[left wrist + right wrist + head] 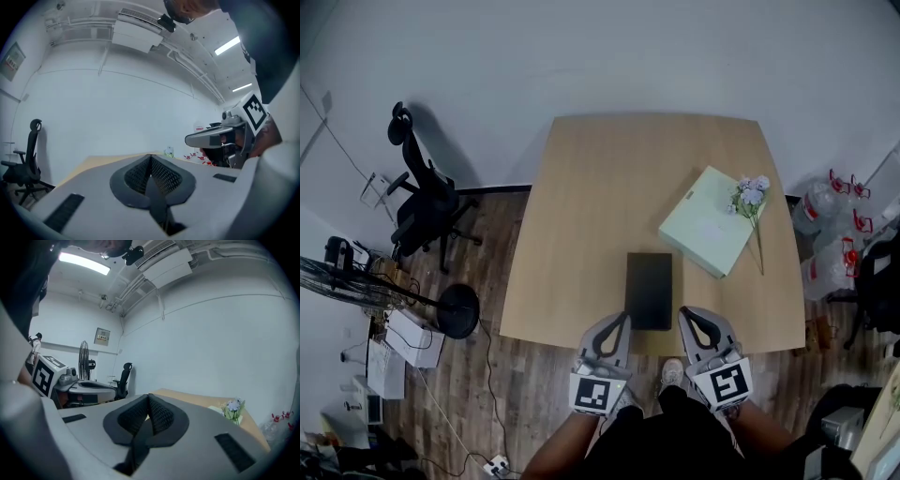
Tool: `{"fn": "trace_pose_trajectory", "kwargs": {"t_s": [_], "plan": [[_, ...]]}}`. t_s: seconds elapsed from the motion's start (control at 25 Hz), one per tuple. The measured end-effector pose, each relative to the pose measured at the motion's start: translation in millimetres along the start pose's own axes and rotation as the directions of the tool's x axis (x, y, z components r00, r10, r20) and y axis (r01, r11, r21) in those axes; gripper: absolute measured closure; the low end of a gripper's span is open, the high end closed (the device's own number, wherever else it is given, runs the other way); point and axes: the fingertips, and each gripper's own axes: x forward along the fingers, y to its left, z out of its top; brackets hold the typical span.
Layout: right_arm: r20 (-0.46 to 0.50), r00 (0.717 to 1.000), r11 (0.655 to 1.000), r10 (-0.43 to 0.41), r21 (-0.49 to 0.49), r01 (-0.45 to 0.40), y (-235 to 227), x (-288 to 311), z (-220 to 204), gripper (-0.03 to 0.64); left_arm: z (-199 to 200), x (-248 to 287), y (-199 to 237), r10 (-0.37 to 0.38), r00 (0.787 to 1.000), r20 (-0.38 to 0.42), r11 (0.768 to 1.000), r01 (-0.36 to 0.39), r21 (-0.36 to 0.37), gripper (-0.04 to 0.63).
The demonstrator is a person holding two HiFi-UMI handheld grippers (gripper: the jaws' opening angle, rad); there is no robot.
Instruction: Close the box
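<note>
The box [649, 291] is lying flat near the front edge of the table [581, 187], dark and low. From the head view it is looking already closed to me, though I can't make out a lid seam at this size. I am holding the left gripper [623, 319] and right gripper [689, 316] on either side of its near end, apart from it and pointing level. I judge that is so both stay ready to press or check the lid. Both are clenched on nothing: in each gripper view the ribbed pads [161, 174] are meeting at the tip with only the tabletop and wall beyond.

Farther back on the right a green case [703, 230] is sitting askew with flowers [751, 194] resting across its far corner, well apart from the box. Nothing is standing between the grippers and the box. A chair [422, 202] and fan [356, 281] are waiting off the table to the left.
</note>
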Motion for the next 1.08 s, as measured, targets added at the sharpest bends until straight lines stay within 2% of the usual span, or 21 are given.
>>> {"fn": "trace_pose_trajectory", "kwargs": {"t_s": [0.16,0.56,1.08], "plan": [[0.038,0.999,0.998,0.030,-0.049,-0.028,5.3,5.4,15.5,0.604,7.2,-5.9,10.9,0.039,0.999,-0.005,0.999,-0.039,-0.033,0.583],[0.067,0.997,0.998,0.045,-0.042,-0.042,5.5,15.7,26.1,0.604,7.1,-15.5,19.2,0.081,0.996,-0.023,0.997,-0.081,-0.003,0.583],[0.061,0.997,0.998,0.048,-0.053,-0.045,-0.3,21.0,24.0,0.604,4.0,-9.3,16.6,0.075,0.997,-0.034,0.997,-0.075,0.004,0.583]]}}
